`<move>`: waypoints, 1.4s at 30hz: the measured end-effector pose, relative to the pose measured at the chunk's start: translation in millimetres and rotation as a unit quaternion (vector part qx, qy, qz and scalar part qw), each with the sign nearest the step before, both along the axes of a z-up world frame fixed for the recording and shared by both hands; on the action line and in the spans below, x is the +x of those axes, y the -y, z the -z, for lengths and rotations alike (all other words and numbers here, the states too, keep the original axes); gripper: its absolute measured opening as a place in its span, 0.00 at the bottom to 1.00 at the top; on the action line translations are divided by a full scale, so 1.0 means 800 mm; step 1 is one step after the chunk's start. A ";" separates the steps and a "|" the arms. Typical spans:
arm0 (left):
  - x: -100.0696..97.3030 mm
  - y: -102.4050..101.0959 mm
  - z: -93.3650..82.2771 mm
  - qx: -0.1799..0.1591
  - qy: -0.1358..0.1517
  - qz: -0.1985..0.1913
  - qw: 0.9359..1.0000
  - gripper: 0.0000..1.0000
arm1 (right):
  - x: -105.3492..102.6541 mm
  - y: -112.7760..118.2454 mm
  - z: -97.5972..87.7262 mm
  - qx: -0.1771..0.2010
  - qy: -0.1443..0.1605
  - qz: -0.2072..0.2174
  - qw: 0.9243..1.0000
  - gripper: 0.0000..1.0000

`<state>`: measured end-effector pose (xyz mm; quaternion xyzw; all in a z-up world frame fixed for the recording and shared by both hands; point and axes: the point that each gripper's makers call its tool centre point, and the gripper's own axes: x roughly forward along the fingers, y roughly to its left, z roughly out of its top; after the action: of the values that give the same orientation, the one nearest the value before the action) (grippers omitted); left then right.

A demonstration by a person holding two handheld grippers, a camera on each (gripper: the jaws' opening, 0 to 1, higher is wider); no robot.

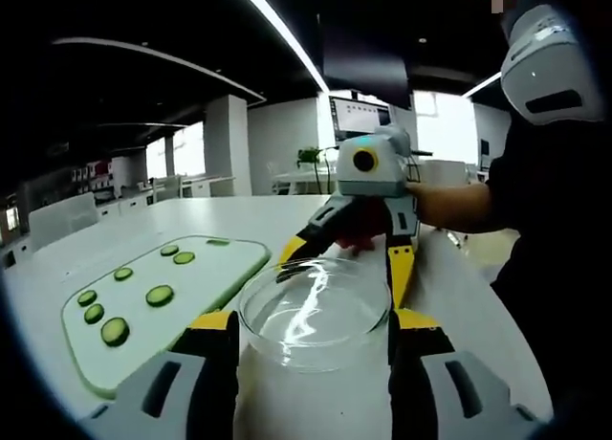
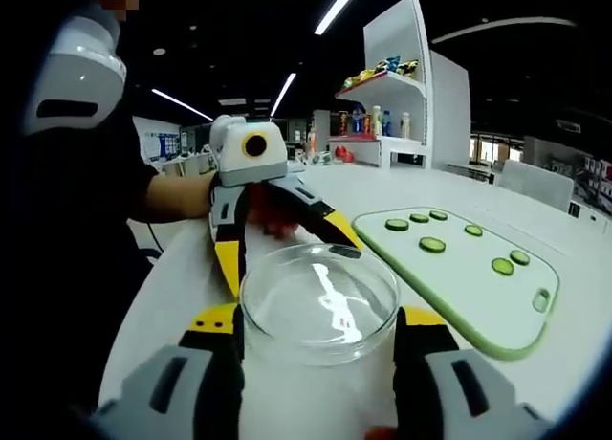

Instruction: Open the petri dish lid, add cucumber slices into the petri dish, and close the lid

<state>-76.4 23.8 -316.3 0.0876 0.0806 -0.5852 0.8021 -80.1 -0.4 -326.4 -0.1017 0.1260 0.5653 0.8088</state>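
Observation:
A clear glass petri dish (image 1: 316,311) (image 2: 318,301) stands on the white table. I cannot tell its lid from its base. My left gripper (image 1: 314,333) has its yellow-padded jaws pressed against the dish's two sides. My right gripper (image 2: 320,333) holds the same dish from the opposite side. Each gripper shows beyond the dish in the other's view: right gripper (image 1: 346,260), left gripper (image 2: 287,258). Several cucumber slices (image 1: 160,295) (image 2: 432,244) lie on a white, green-edged cutting board (image 1: 196,268) (image 2: 469,277) beside the dish.
The person's forearm (image 1: 459,206) and dark sleeve (image 2: 86,201) reach in behind the grippers. The white table (image 1: 115,234) (image 2: 402,187) runs on past the board. A monitor (image 1: 359,115) and a white shelf of bottles (image 2: 402,77) stand far behind.

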 end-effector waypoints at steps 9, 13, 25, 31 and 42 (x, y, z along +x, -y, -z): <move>-0.001 0.001 0.001 0.002 0.006 0.001 1.000 0.63 | -0.002 0.000 0.000 0.006 -0.009 0.000 1.000 0.60; -0.001 0.001 0.001 0.002 0.010 0.002 1.000 0.63 | -0.003 0.000 -0.001 0.006 -0.009 -0.001 1.000 0.60; -0.003 0.001 0.000 0.001 0.011 0.002 1.000 0.64 | -0.003 0.000 -0.009 0.014 -0.002 -0.001 1.000 0.60; -0.004 0.002 0.005 0.009 0.013 0.004 1.000 0.64 | -0.005 -0.001 0.000 0.007 -0.009 -0.002 1.000 0.60; -0.005 0.001 0.003 0.006 0.013 0.005 1.000 0.64 | -0.006 -0.002 -0.003 0.004 0.006 -0.006 1.000 0.60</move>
<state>-80.3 23.4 -318.7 0.1006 0.0733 -0.5878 0.7993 -85.0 0.8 -323.8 -0.1021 0.1181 0.5699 0.8067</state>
